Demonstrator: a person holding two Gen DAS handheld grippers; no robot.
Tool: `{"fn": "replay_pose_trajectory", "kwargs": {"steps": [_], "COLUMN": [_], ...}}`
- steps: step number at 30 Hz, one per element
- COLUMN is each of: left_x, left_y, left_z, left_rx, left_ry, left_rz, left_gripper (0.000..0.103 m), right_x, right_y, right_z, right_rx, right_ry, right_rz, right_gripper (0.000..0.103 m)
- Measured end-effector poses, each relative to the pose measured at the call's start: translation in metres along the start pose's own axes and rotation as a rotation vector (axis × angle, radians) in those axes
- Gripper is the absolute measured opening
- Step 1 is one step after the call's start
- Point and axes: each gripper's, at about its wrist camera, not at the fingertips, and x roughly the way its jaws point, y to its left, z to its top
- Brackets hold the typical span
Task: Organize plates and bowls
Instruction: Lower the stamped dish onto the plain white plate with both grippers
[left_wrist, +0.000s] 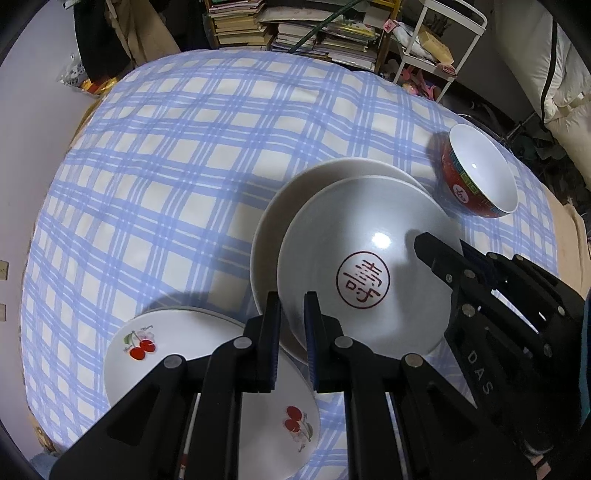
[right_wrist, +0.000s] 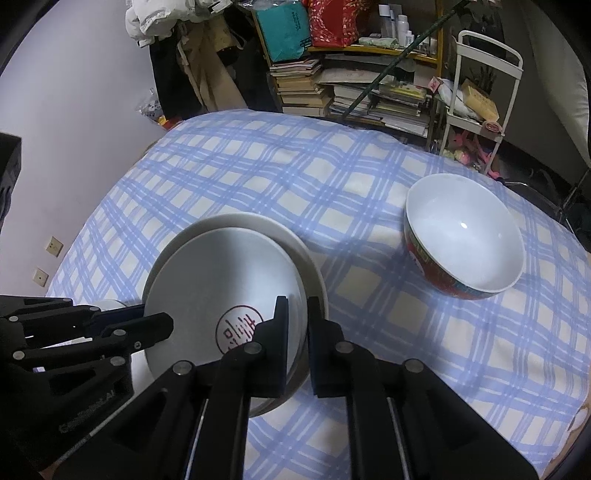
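A grey-white plate with a red seal mark (left_wrist: 369, 214) (right_wrist: 221, 273) rests tilted and off-centre over a second plain plate (left_wrist: 280, 206) (right_wrist: 299, 258) on the blue checked tablecloth (left_wrist: 166, 166). My left gripper (left_wrist: 291, 317) (right_wrist: 166, 325) is shut on the sealed plate's near-left rim. On the opposite rim, the right gripper (right_wrist: 298, 325) (left_wrist: 424, 243) is shut too. A red bowl with a white inside (left_wrist: 480, 173) (right_wrist: 465, 236) stands upright to the right, apart from both grippers. White cherry-patterned plates (left_wrist: 155, 354) lie at the near left, partly under my left gripper.
Stacked books on a shelf (left_wrist: 295, 33) (right_wrist: 332, 85) and a white wire cart (left_wrist: 443, 44) (right_wrist: 480, 92) stand behind the table's far edge. The red bowl sits close to the table's right edge. Checked cloth spreads across the left and far parts.
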Motion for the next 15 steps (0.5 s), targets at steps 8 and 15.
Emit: {"fn": "replay_pose_trajectory", "kwargs": {"steps": [8, 15], "left_x": [-0.025, -0.032], "left_y": [0.005, 0.008], "left_z": [0.007, 0.011], "left_rx": [0.009, -0.028], "left_ry": [-0.057, -0.078], "left_rz": [0.02, 0.033], "left_gripper": [0.013, 0.017], "right_x": [-0.006, -0.024], "right_y": [0.002, -0.011], "right_z": [0.008, 0.015], "right_rx": [0.0, 0.048], "right_ry": [-0.02, -0.057], "right_rz": [0.055, 0.056], "right_gripper": [0.02, 0.03]}}
